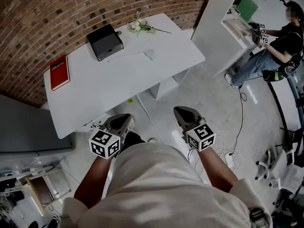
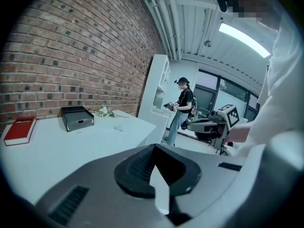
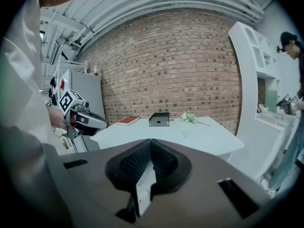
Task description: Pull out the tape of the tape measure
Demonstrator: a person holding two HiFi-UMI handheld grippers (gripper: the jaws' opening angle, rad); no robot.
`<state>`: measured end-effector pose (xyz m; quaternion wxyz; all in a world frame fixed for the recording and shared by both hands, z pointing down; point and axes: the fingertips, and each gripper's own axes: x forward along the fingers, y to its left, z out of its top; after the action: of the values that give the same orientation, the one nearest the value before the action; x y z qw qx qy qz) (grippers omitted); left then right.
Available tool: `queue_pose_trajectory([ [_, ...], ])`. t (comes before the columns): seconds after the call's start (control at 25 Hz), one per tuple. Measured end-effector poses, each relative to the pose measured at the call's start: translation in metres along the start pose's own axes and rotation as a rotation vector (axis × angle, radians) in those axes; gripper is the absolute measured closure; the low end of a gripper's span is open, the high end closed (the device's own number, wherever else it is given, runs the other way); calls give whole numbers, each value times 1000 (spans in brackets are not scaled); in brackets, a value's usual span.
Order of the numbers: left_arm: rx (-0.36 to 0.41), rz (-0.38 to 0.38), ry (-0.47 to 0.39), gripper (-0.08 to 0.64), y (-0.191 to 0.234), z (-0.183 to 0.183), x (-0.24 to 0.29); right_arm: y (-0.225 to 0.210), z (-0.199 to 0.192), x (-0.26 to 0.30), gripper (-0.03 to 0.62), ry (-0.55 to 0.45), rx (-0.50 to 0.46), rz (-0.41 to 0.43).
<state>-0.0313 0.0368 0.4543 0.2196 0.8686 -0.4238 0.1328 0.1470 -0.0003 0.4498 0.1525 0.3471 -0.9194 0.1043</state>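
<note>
The left gripper and right gripper are closed, with nothing held. A small white thing, maybe the tape measure, is seen on the table, at 4 o'clock from the black box

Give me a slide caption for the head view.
Shut and empty, left gripper and right gripper held short of a white table with red book and black box.
</note>
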Motion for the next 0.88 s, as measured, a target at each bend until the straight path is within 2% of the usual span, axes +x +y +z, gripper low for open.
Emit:
queue_pose_trajectory([
  [0.88, -13, 9, 19, 565, 5, -6, 5, 5, -2, 12, 589, 8, -12, 23],
])
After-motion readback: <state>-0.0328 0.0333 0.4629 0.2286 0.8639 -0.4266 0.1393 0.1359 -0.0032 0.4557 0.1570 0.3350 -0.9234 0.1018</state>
